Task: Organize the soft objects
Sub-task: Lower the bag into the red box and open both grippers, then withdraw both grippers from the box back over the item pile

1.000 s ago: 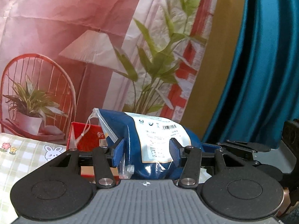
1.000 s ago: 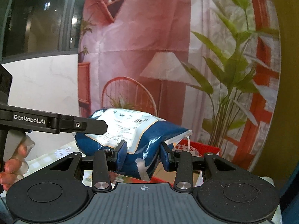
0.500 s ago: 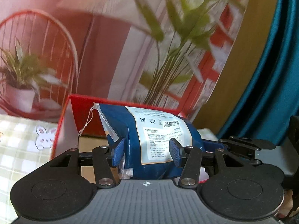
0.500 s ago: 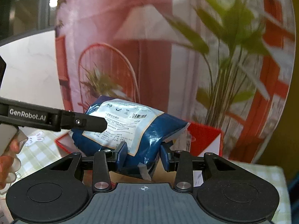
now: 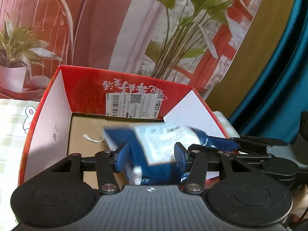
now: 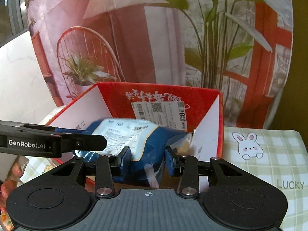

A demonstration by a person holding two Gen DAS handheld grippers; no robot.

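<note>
My left claw (image 5: 150, 158) and right claw (image 6: 147, 160) both clamped on blue packet (image 6: 142, 146), one per end. Packet inside red box (image 5: 134, 88), low over cardboard floor. Placing step. Next: settle it flat, release both.

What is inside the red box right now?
Inside the red box, the blue soft package gripped by both grippers, above bare brown cardboard floor. Anything beneath the package is hidden.

Looks like a home room: printed backdrop (image 5: 119, 28) of chair, lamp and plants, teal curtain (image 5: 284, 80), green-check bunny cloth (image 6: 265, 154) on the surface, red carton (image 5: 86, 88).
</note>
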